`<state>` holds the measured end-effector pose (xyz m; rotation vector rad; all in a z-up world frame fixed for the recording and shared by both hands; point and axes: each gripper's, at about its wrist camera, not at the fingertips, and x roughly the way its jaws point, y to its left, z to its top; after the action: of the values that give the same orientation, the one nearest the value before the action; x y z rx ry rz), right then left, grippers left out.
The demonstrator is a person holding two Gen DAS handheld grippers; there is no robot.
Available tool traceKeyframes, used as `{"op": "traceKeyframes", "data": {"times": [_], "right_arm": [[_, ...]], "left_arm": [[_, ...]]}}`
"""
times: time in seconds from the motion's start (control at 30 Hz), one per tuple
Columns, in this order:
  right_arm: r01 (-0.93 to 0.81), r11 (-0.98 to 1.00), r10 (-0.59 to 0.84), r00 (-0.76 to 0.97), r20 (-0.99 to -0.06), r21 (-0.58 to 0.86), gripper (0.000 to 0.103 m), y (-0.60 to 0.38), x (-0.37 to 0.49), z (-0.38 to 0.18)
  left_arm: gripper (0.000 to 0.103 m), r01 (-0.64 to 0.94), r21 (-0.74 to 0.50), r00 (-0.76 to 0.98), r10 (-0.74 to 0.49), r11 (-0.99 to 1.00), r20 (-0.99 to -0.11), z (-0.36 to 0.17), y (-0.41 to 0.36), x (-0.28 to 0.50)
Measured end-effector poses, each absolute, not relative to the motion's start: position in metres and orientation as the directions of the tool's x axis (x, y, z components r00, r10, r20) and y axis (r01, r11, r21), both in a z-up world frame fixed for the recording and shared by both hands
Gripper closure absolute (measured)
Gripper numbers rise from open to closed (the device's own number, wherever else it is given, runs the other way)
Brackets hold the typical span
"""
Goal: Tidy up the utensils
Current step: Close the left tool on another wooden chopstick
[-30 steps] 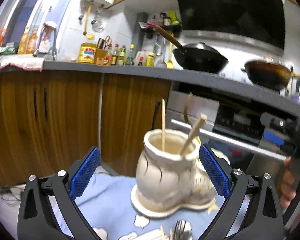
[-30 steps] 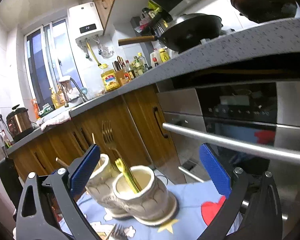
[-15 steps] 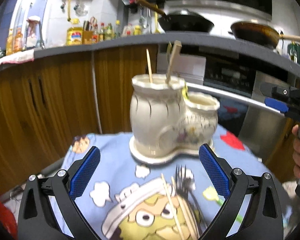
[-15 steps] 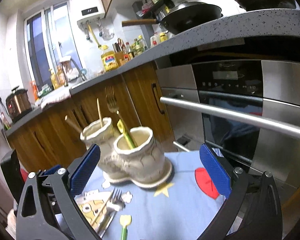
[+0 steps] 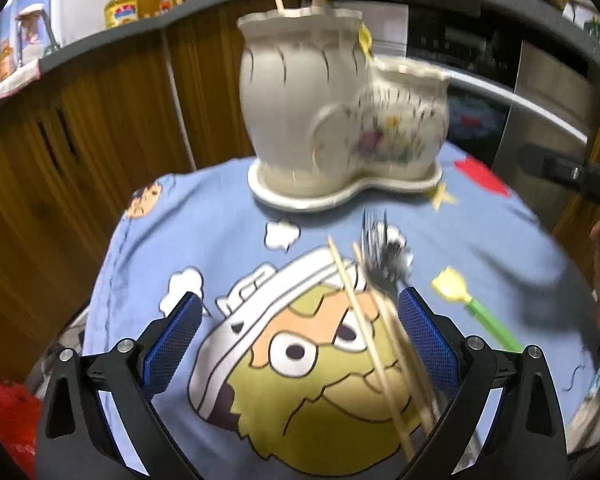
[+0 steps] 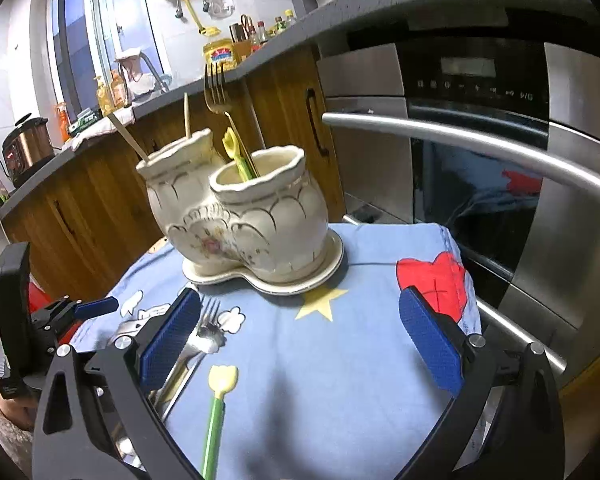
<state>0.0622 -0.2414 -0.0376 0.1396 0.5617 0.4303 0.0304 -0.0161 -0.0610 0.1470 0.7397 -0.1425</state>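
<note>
On the blue cartoon-print cloth [image 5: 228, 240] covering the desk, a cream ceramic utensil holder [image 6: 240, 216] with 2 joined cups stands at 12 o'clock in both wrist views. Its taller cup holds 2 wooden chopsticks [image 6: 187, 110]; the shorter cup holds a gold fork [image 6: 216, 90] and a yellow-green plastic fork [image 6: 236, 154]. Nearer the cameras, a silver fork [image 5: 380, 256] lies on the cloth beside 2 loose chopsticks [image 5: 364, 320], with another yellow-headed, green-handled plastic fork [image 6: 216, 404] just to their right. The left gripper [image 5: 300, 344] hangs above the cartoon face, jaws wide and empty, the chopsticks crossing toward its 3 o'clock pad. The right gripper [image 6: 300, 344] hovers with jaws wide and empty, the silver fork by its 9 o'clock pad.
</note>
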Motion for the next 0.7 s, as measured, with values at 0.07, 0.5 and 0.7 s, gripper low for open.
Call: {"op": "traceKeyframes", "data": {"times": [0.07,0.5,0.7], "right_arm": [[-0.359,0.9,0.435,0.755,-0.49,0.247,0.005,-0.242,0.064,-0.04],[-0.38,0.896,0.445,0.742,-0.502,0.231,0.005,-0.237,0.065,-0.042],[-0.397,0.891,0.451,0.732,-0.511,0.218,0.005,-0.229,0.064,-0.044]], "left_arm": [[0.007,0.18,0.09,0.724,-0.069,0.98,-0.687,-0.063,-0.015,0.029],[0.065,0.288,0.093,0.664,-0.128,0.953,-0.737,-0.072,-0.034,0.022],[0.083,0.293,0.095,0.663,-0.131,0.951,-0.737,-0.074,-0.042,0.026]]}}
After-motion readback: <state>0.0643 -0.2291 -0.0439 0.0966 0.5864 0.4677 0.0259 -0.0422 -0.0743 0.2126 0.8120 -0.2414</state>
